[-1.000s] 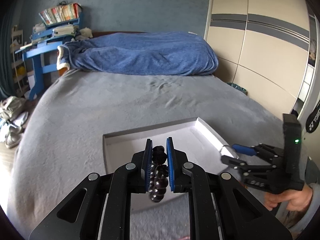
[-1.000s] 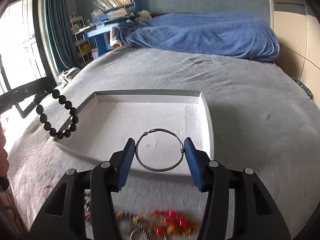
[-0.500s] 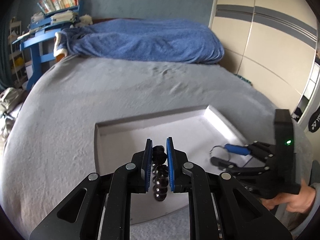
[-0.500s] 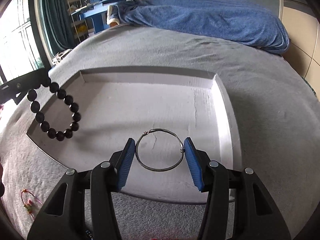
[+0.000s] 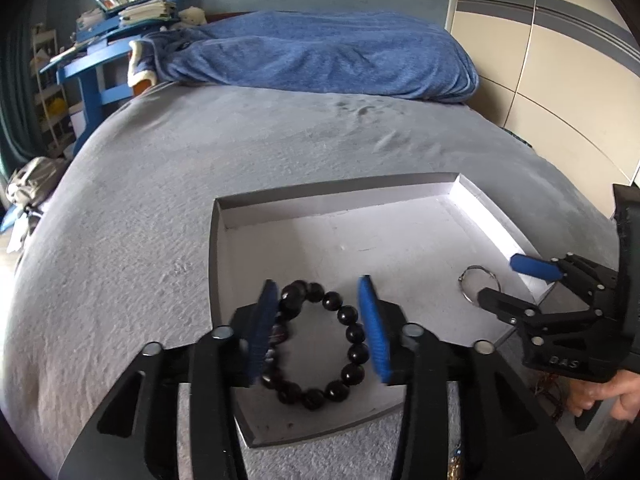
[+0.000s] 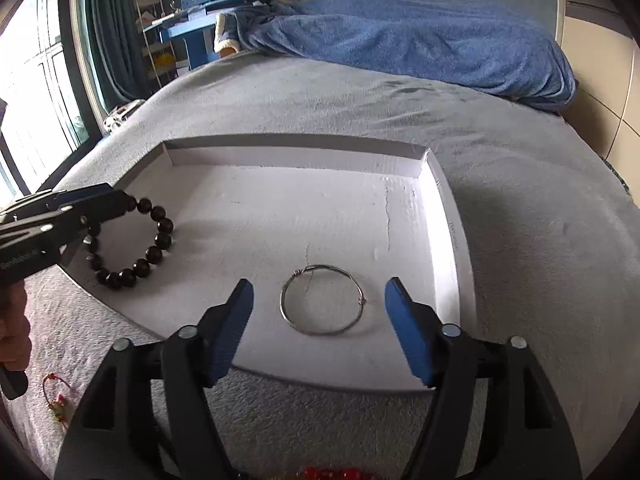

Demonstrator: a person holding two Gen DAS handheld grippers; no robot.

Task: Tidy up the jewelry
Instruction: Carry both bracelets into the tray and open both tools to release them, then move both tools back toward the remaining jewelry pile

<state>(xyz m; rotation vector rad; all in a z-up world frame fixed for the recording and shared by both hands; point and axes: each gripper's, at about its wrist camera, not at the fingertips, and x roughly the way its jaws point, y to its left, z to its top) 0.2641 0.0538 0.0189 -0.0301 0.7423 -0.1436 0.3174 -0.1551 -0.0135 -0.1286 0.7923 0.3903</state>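
Both sets of blue-padded jaws spread wide. Round glossy dark bead bracelet (image 5: pixel 320 340) between left gripper (image 5: pixel 318 330) pads, flat in shallow white tray (image 6: pixel 452 240). Thin wire bangle (image 6: pixel 323 300) before right gripper (image 6: pixel 320 322). Fuzzy grey bed (image 6: pixel 520 168).

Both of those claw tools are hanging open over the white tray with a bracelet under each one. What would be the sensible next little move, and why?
Probably lift both away and go for more jewelry. The left gripper is open around the black bead bracelet, which lies on the white tray; the right gripper is open around the wire bangle, lying flat there too. Red beads wait on the bed.
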